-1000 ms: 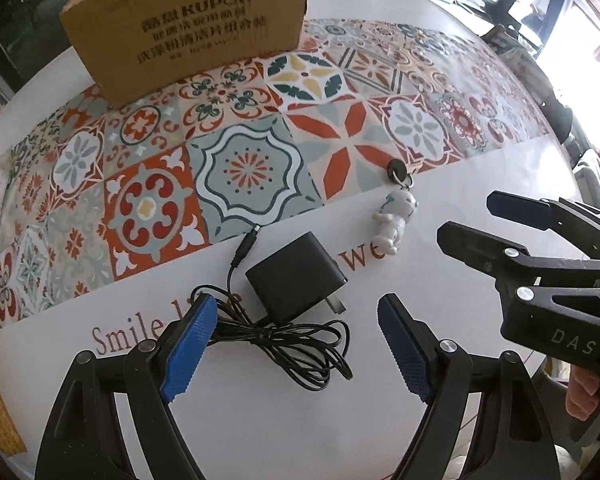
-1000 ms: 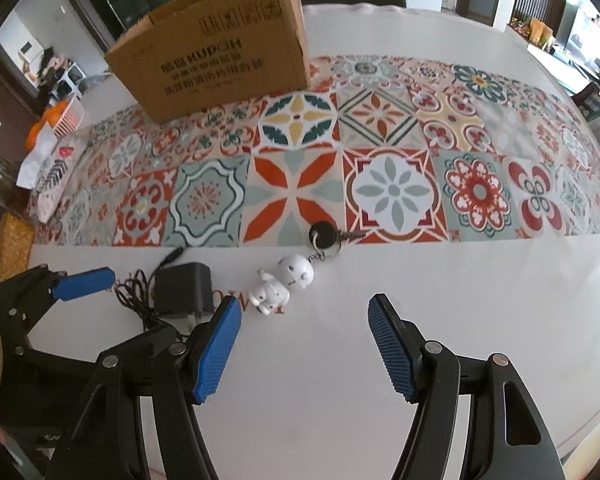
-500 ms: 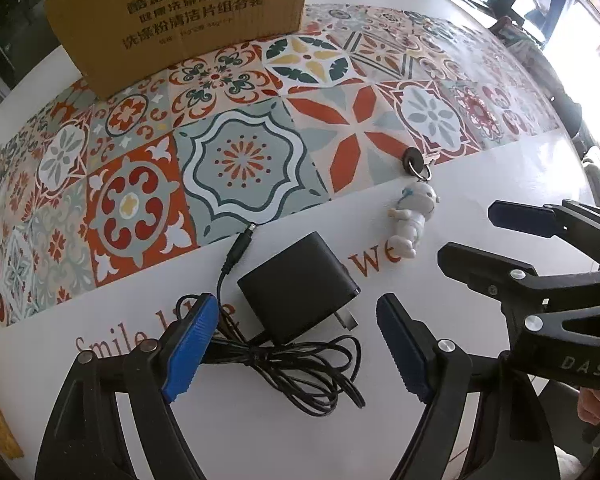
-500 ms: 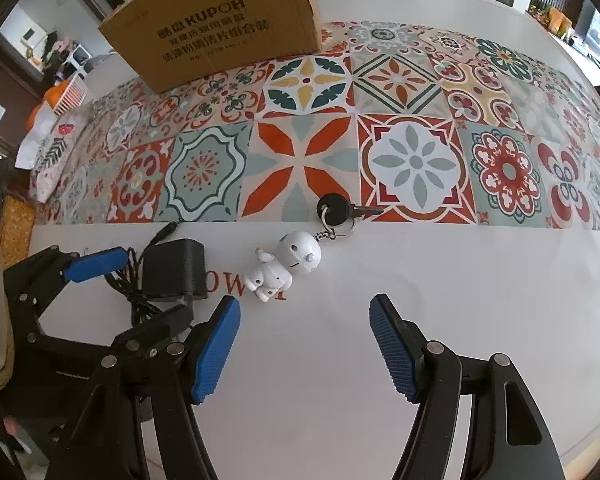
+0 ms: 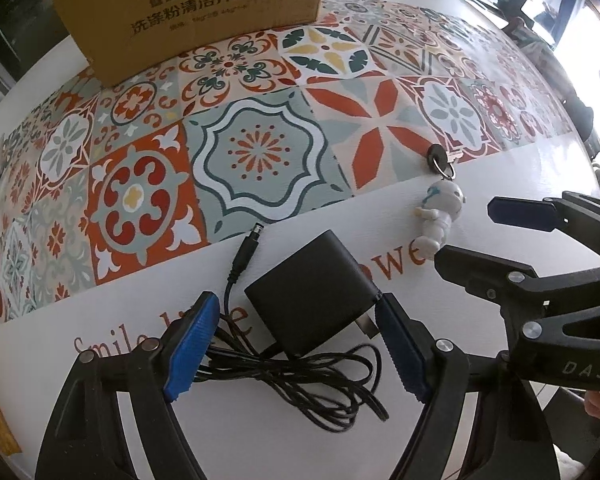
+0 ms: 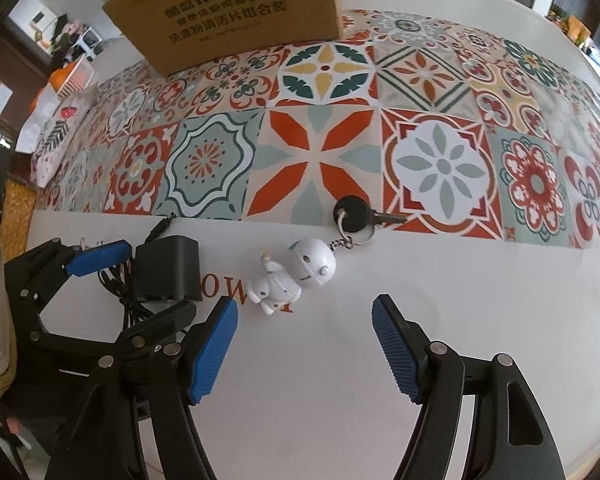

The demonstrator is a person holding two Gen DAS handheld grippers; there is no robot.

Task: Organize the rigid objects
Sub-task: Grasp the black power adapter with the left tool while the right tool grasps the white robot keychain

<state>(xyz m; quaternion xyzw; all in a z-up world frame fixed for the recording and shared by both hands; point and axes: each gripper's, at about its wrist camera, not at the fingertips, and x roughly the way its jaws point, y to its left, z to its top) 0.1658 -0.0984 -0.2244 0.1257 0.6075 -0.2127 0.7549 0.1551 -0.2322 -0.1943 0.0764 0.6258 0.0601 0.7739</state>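
Note:
A black power adapter [image 5: 314,294] with a tangled black cable [image 5: 300,376] lies on the white table strip. My left gripper [image 5: 296,350] is open, its blue pads on either side of the adapter's near end and over the cable. It also shows in the right wrist view [image 6: 140,280]. A white robot figure keychain [image 6: 296,276] with a black-headed key [image 6: 354,213] lies to the right. My right gripper [image 6: 304,350] is open and empty, just short of the figure. It shows in the left wrist view [image 5: 496,236].
An open cardboard box [image 5: 196,12] stands at the back on the patterned tile cloth [image 5: 256,152]. A patterned cloth item [image 6: 56,136] and orange things lie at the far left edge.
Both grippers have moved forward. The left pads now flank the adapter; the right gripper has come closer to the white figure. Nothing on the table has moved.

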